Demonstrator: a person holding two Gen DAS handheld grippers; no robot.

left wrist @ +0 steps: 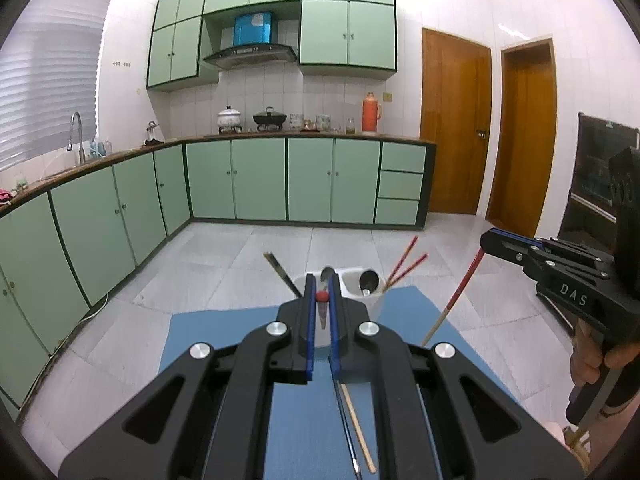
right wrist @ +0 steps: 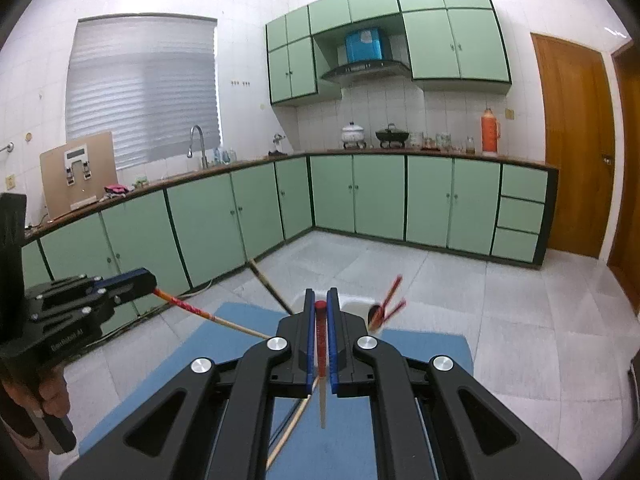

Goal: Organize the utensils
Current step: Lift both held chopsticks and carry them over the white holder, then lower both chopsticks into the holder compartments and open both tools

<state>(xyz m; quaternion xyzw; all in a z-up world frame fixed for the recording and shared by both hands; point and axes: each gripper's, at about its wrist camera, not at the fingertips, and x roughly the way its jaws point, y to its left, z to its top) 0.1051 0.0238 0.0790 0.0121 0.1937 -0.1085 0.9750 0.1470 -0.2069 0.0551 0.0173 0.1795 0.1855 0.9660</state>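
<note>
Both tools are clenching red-topped chopsticks as I'm watching: my left tool [left wrist: 323, 300] is gripping one [left wrist: 322, 309], my right tool [right wrist: 320, 306] another [right wrist: 321, 344]. Two loose sticks [left wrist: 356, 424] are lying on the blue mat [left wrist: 224, 336]. Beyond, a white holder [left wrist: 356, 280] is keeping two red chopsticks [left wrist: 406, 266], a spoon [left wrist: 327, 274] and a dark stick [left wrist: 282, 274]. "DAS" is showing on the right tool's body.

Both claws are raised side by side, the left claw [left wrist: 323, 298] and right claw [right wrist: 320, 306] each clamped narrowly.
</note>
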